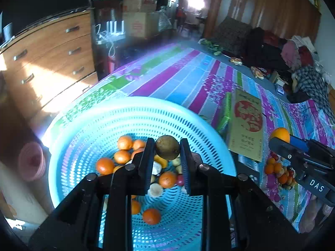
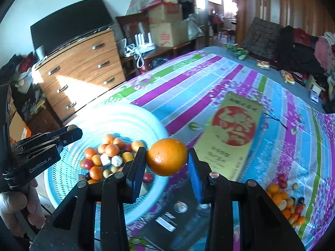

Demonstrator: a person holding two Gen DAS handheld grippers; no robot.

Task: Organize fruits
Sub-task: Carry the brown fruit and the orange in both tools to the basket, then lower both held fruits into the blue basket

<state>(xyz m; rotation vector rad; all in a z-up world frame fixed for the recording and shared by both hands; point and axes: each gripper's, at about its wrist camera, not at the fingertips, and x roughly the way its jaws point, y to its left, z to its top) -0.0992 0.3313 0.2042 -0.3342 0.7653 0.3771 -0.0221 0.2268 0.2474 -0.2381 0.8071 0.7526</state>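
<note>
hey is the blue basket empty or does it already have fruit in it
Not empty. The blue basket already holds a pile of small oranges and other little fruits on its bottom.

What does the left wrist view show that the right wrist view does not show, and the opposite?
Only the left wrist view shows the brown round fruit clamped in the left gripper, above the basket. Only the right wrist view shows a hand holding the left gripper's handle. Both show the blue basket of small fruit, the orange in the right gripper, the gold box and the loose fruit pile.
</note>
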